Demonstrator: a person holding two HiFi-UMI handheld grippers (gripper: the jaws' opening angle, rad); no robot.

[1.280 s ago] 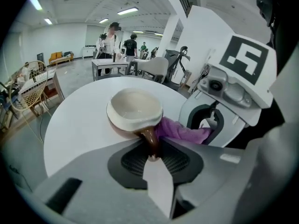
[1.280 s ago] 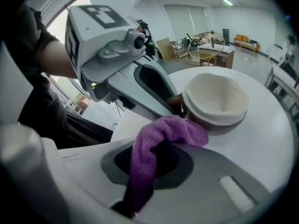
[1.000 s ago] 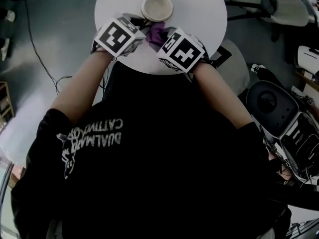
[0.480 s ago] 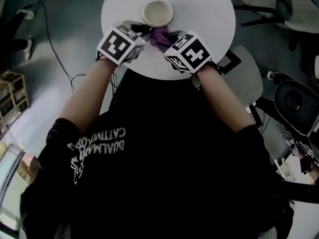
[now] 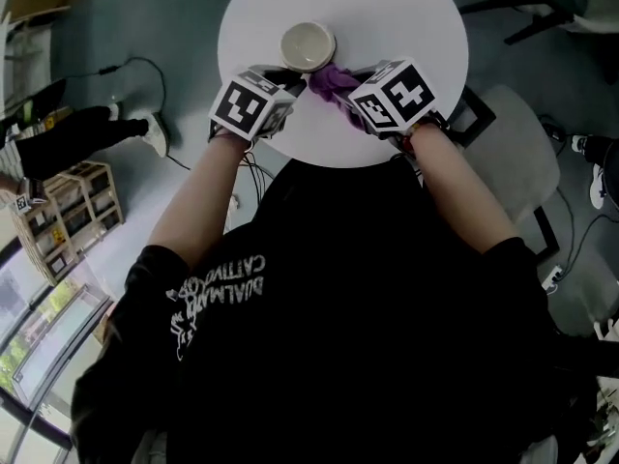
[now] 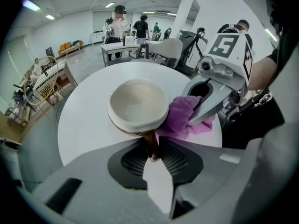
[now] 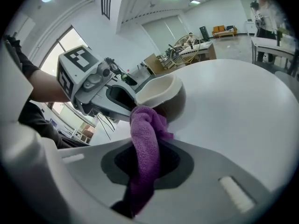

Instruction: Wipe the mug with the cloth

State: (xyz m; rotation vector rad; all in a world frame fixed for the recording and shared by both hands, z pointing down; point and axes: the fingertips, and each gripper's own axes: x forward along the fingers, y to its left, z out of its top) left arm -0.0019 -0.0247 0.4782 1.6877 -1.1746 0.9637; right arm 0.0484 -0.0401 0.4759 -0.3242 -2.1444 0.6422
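The left claw pinches the mug by its handle on the counter while the right claw clamps the cloth against its side, so a hard push could twist that thin handle loose and tip the mug.

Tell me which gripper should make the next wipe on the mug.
Right. The right gripper is shut on the cloth, which lies against the side of the mug. The left gripper is shut on the mug's handle, steadying it, so it should probably stay put.
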